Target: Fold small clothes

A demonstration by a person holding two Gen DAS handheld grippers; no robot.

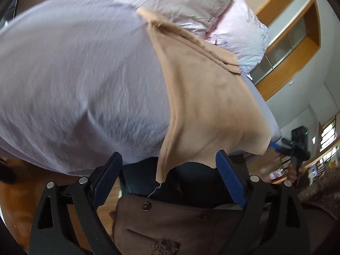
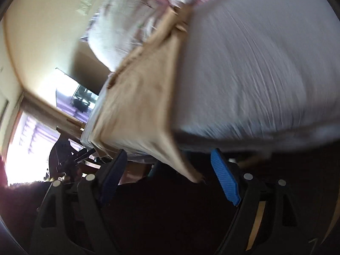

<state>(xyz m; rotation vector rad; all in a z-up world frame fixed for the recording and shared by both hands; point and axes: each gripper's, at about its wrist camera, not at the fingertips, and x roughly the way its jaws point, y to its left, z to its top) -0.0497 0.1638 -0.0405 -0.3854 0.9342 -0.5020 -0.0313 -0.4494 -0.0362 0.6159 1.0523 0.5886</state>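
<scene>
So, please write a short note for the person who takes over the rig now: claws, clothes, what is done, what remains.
Left claw: open, holds nothing.
Right claw: open, holds nothing.
The tan garment lies spread on the bed sheet, its near edge hanging over the bed's edge between the claws. Pillows lie behind it.
Done: no fold visible yet.
Left: probably grip the near corners and fold it.

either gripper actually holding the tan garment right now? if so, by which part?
Neither. Left gripper and right gripper both stand open; the tan garment lies draped over the bed edge, its hanging corners between the fingers, ungripped.
</scene>
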